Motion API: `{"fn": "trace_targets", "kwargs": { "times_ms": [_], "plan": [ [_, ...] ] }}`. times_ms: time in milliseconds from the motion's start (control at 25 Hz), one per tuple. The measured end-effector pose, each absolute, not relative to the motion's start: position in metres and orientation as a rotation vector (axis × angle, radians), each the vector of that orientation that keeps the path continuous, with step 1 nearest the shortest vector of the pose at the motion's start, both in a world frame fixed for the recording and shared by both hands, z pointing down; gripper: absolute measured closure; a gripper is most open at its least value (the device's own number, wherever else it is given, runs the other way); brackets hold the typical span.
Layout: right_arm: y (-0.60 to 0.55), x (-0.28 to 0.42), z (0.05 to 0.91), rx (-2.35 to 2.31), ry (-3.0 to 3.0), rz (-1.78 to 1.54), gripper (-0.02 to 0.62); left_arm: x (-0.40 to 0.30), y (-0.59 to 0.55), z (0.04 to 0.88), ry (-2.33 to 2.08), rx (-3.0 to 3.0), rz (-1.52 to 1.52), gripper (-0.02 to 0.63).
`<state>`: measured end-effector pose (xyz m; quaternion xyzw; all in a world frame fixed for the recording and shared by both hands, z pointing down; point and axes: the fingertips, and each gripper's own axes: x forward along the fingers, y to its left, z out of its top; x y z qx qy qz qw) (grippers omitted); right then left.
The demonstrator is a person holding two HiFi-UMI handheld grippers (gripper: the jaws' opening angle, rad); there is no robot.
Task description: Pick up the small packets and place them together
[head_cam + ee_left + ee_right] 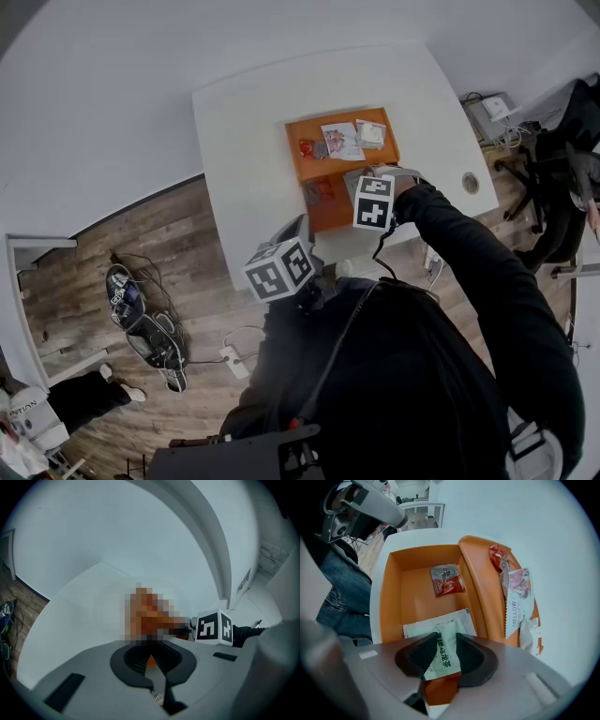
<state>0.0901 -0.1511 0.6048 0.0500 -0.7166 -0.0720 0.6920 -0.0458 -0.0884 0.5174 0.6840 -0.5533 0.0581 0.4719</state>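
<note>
Orange box [417, 597] mid surface [244, 169], reaching toward near edge. Right gripper [443, 641] pointing down into box, jaws clamped on sides of green packet [443, 658], which sits over white packet [440, 620] on box floor. Red packet [446, 580] further along floor. Pink packet [518, 595] on orange lid [480, 583] beside box. Left gripper [151, 663] at near edge of surface, jaws together.
</note>
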Motion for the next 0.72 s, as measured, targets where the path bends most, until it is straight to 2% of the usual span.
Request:
{"fn": "trace_targets", "kwargs": {
  "times_ms": [400,720],
  "plan": [
    [-0.151,0.093,0.603,0.114,-1.621,-0.192,0.538,-0.055,-0.091,0.516,-1.377,1.676,0.143,0.607],
    [-0.151,0.103,0.589,0.140,-1.661,-0.165,0.545,-0.051,-0.089,0.518,-1.363,1.677,0.148,0.607]
  ]
}}
